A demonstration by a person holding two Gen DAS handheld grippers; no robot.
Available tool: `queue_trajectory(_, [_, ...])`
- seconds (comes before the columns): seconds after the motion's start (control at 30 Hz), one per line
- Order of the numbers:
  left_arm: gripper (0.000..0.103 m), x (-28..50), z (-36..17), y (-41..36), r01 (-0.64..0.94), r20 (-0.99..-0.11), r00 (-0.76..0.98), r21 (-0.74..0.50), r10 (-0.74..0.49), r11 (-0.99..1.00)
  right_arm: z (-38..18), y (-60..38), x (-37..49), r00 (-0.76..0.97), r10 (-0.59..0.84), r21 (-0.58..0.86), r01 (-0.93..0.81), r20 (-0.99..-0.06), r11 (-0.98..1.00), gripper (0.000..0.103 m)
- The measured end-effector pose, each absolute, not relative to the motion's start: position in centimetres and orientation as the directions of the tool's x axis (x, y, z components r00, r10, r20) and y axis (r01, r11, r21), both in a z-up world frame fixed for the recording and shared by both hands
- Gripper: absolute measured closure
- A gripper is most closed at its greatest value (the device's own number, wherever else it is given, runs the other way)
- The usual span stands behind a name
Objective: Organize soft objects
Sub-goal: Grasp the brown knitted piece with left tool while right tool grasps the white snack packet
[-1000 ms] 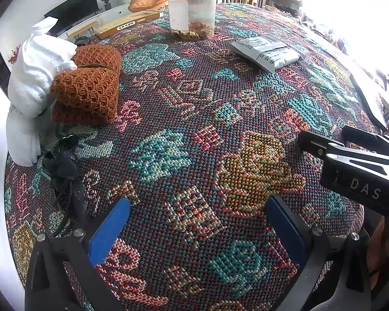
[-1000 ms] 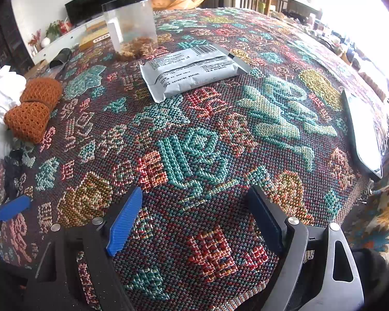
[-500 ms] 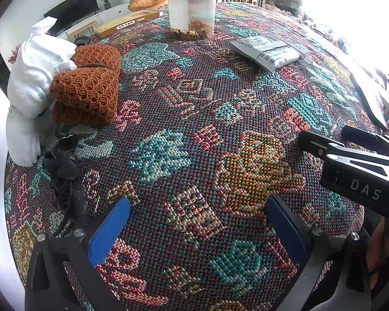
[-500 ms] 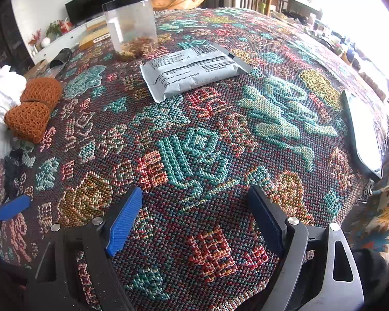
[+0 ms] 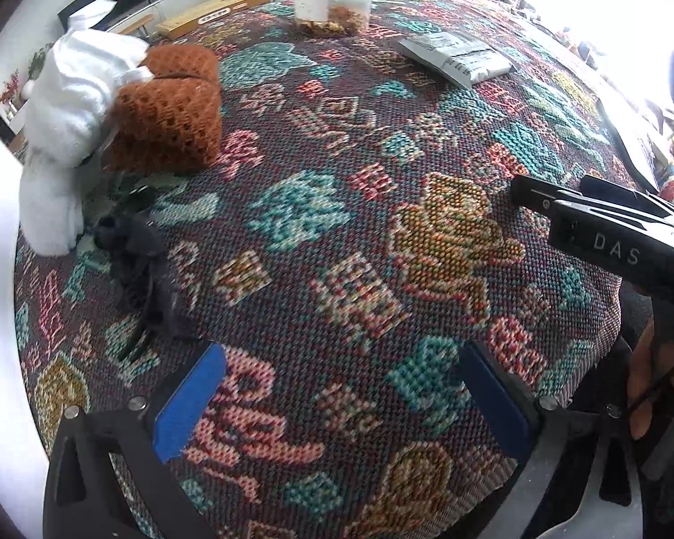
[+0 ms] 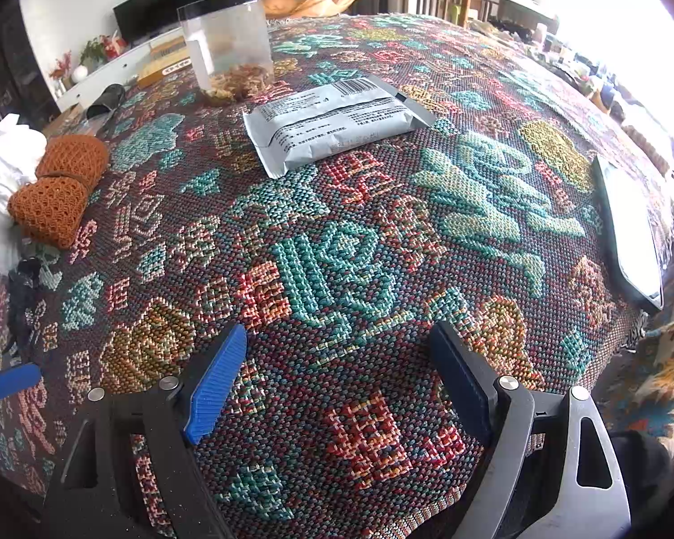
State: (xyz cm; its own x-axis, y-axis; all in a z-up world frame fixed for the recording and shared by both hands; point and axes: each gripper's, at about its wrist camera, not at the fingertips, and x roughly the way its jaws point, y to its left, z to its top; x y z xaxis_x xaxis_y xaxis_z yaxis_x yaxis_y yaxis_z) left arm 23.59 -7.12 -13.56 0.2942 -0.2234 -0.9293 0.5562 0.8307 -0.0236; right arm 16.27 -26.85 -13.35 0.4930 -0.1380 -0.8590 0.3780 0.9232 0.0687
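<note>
A folded orange knit piece (image 5: 168, 123) (image 6: 58, 188) lies at the table's left side, pressed against a bundled white cloth (image 5: 67, 134) (image 6: 9, 170). A crumpled dark cloth (image 5: 137, 265) (image 6: 22, 287) lies just in front of them. My left gripper (image 5: 337, 404) hovers open above the patterned tablecloth (image 5: 359, 224), the dark cloth ahead of its left finger. My right gripper (image 6: 341, 382) is open with nothing between its fingers, near the table's front edge; its black body (image 5: 606, 233) shows at the right of the left wrist view.
A clear lidded jar (image 6: 227, 54) with snacks stands at the back. A grey foil packet (image 6: 332, 121) lies mid-table. A tablet (image 6: 629, 233) rests by the right edge. Chairs and a TV shelf stand beyond the table.
My left gripper has moved forward and slightly left, so the cloths look nearer. The right gripper has stayed where it was. Both stay open.
</note>
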Motion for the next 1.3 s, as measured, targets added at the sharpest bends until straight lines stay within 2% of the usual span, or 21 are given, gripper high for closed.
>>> queue_trajectory(0.27, [0.000,25.7,-7.7,-2.7,0.457,-0.874,0.406,-0.057,-0.266,0.887,-13.4,-26.7,16.3,0.493,-0.138,0.069,0.378,-0.859,0.923,0.017])
queue_trajectory(0.37, [0.000,28.6,-6.4,-3.9,0.444,-0.872,0.433,-0.016,-0.230,0.896,-13.4,-26.8,16.3,0.494,-0.136,0.071,0.378,-0.859,0.923,0.017])
queue_trajectory(0.53, [0.000,36.7,-9.9,-5.8,0.409,-0.923,0.348,-0.008,-0.164,0.913,-13.3,-26.8,16.3,0.494,-0.136,0.071,0.378,-0.859,0.923,0.017])
queue_trajectory(0.7, [0.000,42.0,-10.5,-5.7,0.331,-0.927,0.299,-0.122,-0.227,0.936,-13.3,-26.8,16.3,0.496,-0.135,0.072,0.375,-0.858,0.924,0.017])
queue_trajectory(0.87, [0.001,42.4,-12.5,-7.9,0.374,-0.974,0.180,-0.061,-0.137,0.925,-13.4,-26.8,16.4,0.497,-0.131,0.074,0.372,-0.858,0.925,0.016])
queue_trajectory(0.9, [0.004,41.9,-12.4,-8.4,0.401,-0.973,0.200,-0.027,-0.116,0.916,-13.4,-26.8,16.4,0.497,-0.132,0.072,0.371,-0.858,0.926,0.016])
queue_trajectory(0.97, [0.046,41.2,-11.5,-8.7,0.410,-0.962,0.258,0.026,-0.089,0.912,-13.4,-26.8,16.4,0.498,-0.131,0.074,0.371,-0.857,0.926,0.016])
queue_trajectory(1.07, [0.048,40.9,-9.7,-7.6,0.372,-0.946,0.208,-0.160,-0.250,0.914,-13.4,-26.9,16.3,0.500,-0.127,0.079,0.371,-0.856,0.925,0.016])
queue_trajectory(1.17, [0.049,39.4,-8.0,-8.2,0.397,-0.934,0.229,-0.169,-0.275,0.902,-13.4,-26.9,16.3,0.501,-0.127,0.080,0.370,-0.856,0.925,0.016])
queue_trajectory(1.3, [0.049,35.5,-7.3,-8.3,0.434,-0.912,0.202,-0.244,-0.358,0.867,-13.3,-26.9,16.3,0.503,-0.124,0.083,0.370,-0.856,0.925,0.016])
